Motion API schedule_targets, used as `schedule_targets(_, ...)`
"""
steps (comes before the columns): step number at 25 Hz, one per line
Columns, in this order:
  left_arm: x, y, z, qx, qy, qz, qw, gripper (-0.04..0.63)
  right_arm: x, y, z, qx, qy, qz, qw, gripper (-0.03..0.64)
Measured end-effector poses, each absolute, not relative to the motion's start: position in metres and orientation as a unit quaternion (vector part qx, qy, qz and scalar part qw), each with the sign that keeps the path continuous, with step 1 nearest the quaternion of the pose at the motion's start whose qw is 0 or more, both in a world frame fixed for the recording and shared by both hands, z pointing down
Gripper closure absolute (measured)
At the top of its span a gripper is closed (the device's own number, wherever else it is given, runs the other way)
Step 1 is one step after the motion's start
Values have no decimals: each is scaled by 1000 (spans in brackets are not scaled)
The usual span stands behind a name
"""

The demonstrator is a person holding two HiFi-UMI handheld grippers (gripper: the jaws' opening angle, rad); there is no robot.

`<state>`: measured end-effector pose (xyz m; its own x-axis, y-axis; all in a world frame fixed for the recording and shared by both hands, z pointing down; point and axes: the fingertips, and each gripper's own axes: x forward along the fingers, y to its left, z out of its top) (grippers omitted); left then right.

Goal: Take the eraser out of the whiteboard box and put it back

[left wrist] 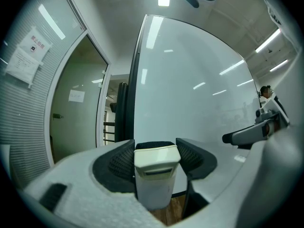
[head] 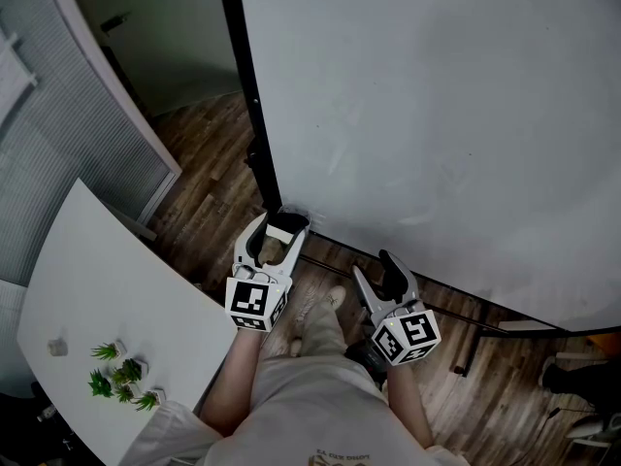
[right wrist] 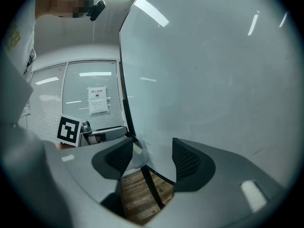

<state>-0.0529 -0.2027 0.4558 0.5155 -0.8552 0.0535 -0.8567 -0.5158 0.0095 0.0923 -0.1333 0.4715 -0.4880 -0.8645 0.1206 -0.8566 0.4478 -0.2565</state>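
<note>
Two hand-held grippers are raised side by side before a large whiteboard [head: 437, 115], seen from above in the head view. The left gripper [head: 278, 233] is clenched on the eraser [left wrist: 156, 167], a cream block standing upright between the two ribbed black pads, which press on its left and right sides. Its dark felt face is turned to the far side, toward the board. The eraser is thus held in the air just in front of the board's lower left corner, next to the black frame edge. The right gripper [right wrist: 151, 151] is released: its jaws stand apart with nothing between them, and only the board's black frame and the wooden floor [head: 213, 163] show through the gap. It sits just right of the left gripper and slightly nearer the person, also facing the board. A marker cube [head: 254, 302] sits on the near end of the left gripper. At the near left stands a white table [head: 97, 289] bearing a few small green plants [head: 121, 372].
</note>
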Motion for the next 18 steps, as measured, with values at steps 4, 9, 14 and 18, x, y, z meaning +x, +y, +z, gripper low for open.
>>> schedule_targets(4,-52,-205,458,871,-491,26,16,328,92,-136,472,-506,850,-145,14,359)
schedule_targets(9,-49,-208,462,871,-489,33,15,328,93,-138,475,-506,850,-147,12,359)
schedule_targets(14,-48,-211,467,872,-488,41,16,328,94,-140,477,-507,849,-149,11,359)
schedule_targets(18,-46,-213,471,872,-487,49,16,328,96,-142,477,-509,848,-150,10,360)
